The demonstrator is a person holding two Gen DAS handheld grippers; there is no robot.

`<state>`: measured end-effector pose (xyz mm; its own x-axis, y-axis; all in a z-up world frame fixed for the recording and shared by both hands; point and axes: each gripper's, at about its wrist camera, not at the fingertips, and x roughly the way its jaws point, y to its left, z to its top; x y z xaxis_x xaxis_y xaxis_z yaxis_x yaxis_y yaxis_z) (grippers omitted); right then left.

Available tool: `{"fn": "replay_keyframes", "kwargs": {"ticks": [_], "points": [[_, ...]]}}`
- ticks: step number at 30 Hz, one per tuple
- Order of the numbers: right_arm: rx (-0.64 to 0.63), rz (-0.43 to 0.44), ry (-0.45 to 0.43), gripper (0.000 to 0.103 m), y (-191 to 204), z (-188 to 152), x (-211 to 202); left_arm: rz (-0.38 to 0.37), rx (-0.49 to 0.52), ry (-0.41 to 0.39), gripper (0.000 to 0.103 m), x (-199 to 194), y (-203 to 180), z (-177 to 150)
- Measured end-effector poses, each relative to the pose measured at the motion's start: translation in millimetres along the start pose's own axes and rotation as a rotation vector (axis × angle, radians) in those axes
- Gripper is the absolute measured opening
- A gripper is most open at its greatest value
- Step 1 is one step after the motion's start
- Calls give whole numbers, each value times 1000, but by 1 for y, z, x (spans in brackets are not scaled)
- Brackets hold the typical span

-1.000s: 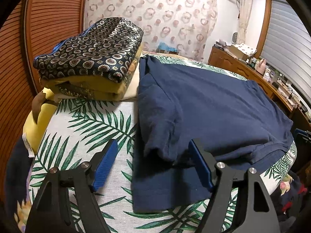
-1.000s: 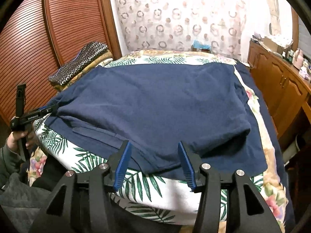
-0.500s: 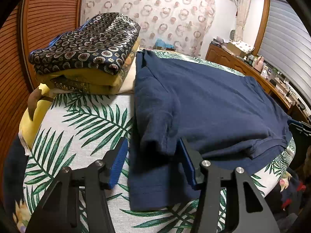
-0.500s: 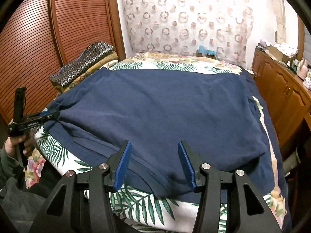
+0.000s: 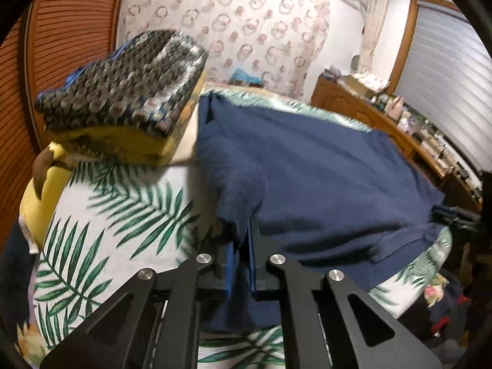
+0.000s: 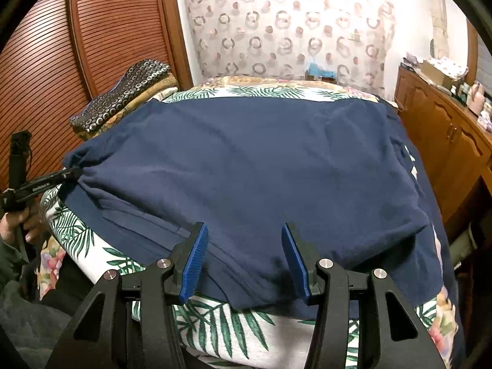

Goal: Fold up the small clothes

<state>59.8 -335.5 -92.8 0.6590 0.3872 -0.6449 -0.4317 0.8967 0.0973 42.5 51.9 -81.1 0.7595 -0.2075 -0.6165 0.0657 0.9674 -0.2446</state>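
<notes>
With its jaws just closed, the left tool (image 5: 239, 264) clamps a bunched fold at the near left edge of the shirt (image 6: 246, 166), ready for folding. The right tool (image 6: 244, 259) hovers unclenched over the hem. Soft navy knit lies spread across the leaf-print bed (image 5: 101, 215).

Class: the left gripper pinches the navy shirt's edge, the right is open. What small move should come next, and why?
Probably close the right gripper on the navy shirt: its jaws straddle the near hem without pressing, while the left gripper has just closed on the sleeve edge.
</notes>
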Motion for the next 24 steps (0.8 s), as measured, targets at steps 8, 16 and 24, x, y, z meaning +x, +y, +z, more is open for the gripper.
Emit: {"fn": "replay_keyframes", "kwargs": {"ticks": [8,16,24], "points": [[46,-47,-28,52,-17,-6,-9,-93,95,-67,8,-10,-47,33],[95,-73,-56,52,-24,-16,-22,-219,188,-80,8,5,-108,69],[120,-87,-84,52,-25,-29,-33,-338,308,-82,8,16,-189,98]]}}
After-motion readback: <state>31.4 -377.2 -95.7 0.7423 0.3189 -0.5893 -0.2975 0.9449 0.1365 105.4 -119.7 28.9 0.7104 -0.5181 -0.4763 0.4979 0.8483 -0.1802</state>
